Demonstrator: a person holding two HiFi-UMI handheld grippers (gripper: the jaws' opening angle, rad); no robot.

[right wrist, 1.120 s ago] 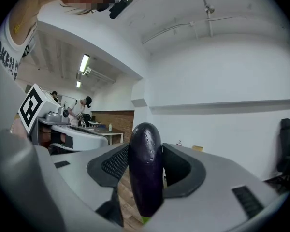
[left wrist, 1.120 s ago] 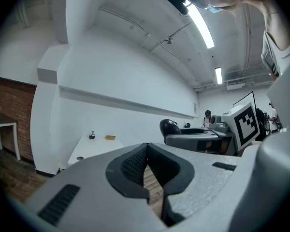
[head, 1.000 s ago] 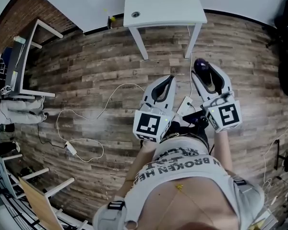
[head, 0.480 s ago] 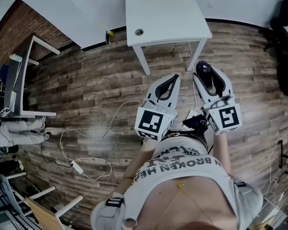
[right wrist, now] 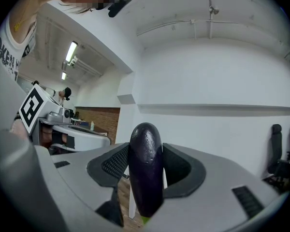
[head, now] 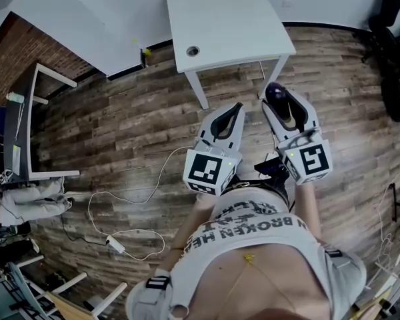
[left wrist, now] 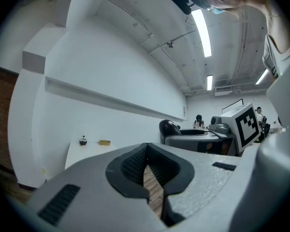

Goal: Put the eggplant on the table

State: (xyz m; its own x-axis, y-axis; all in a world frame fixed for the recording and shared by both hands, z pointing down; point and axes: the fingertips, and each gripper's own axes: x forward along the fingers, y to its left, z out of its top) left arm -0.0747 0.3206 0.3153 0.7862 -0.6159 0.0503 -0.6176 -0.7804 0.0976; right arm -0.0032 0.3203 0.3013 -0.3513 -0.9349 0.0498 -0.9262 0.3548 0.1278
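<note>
**Head view:** I look steeply down past a grey printed shirt (head: 260, 229) onto a wood-plank floor (head: 120, 132), where a thin white cable (head: 130, 232) trails. A white rectangular table (head: 227, 25) stands just ahead. The left gripper (head: 235, 109) is held level with its jaws together and nothing in them. Beside it, the right gripper (head: 275, 92) clamps a glossy dark-purple eggplant (head: 277, 93), carried in the air close to the table's near edge and not on it.

**Left gripper view:** The left gripper (left wrist: 147, 153) has its dark ribbed pads meeting at the tips, and only a sliver of floor shows between them. The tabletop (left wrist: 94, 153) lies ahead to the left.

**Right gripper view:** The eggplant (right wrist: 146, 168) stands upright in the right gripper (right wrist: 145, 164), rounded end up, with a pad pressing each side. A white table leg (right wrist: 131, 204) shows behind.
</note>
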